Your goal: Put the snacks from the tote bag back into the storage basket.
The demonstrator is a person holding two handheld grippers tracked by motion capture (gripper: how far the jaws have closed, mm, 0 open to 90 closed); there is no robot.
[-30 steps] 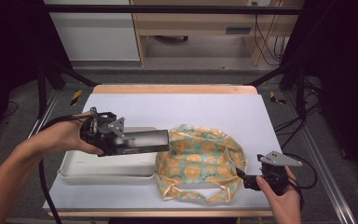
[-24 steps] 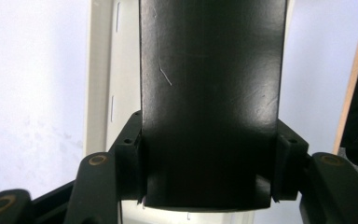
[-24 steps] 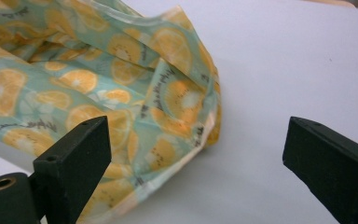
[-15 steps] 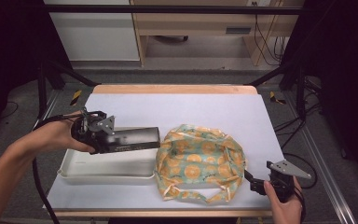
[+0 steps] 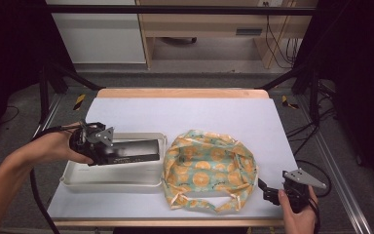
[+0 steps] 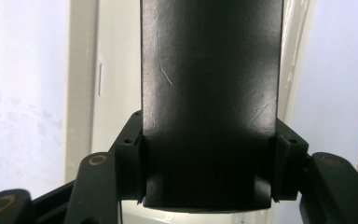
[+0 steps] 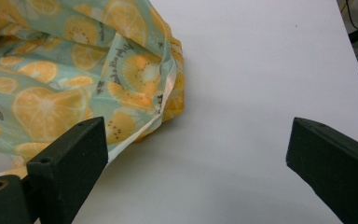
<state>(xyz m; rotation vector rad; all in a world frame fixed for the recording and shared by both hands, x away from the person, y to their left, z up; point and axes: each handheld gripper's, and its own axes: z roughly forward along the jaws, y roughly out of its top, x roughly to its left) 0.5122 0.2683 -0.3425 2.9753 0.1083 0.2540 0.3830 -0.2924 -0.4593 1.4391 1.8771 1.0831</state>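
The left hand-held gripper [image 5: 148, 152] clamps a black box [image 6: 209, 93] over the tray [image 5: 121, 178] — right hand-held gripper [image 7: 196, 154] wide, beside the bag [image 5: 209, 168].

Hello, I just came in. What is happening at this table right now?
A person works at a white table with a gripper in each hand. The left gripper is clamped on a flat black rectangular box and holds it over a shallow white rectangular tray. The right gripper has its jaws open and empty, low over the table by the near right edge of a crumpled fabric bag with an orange-slice print, not touching it.
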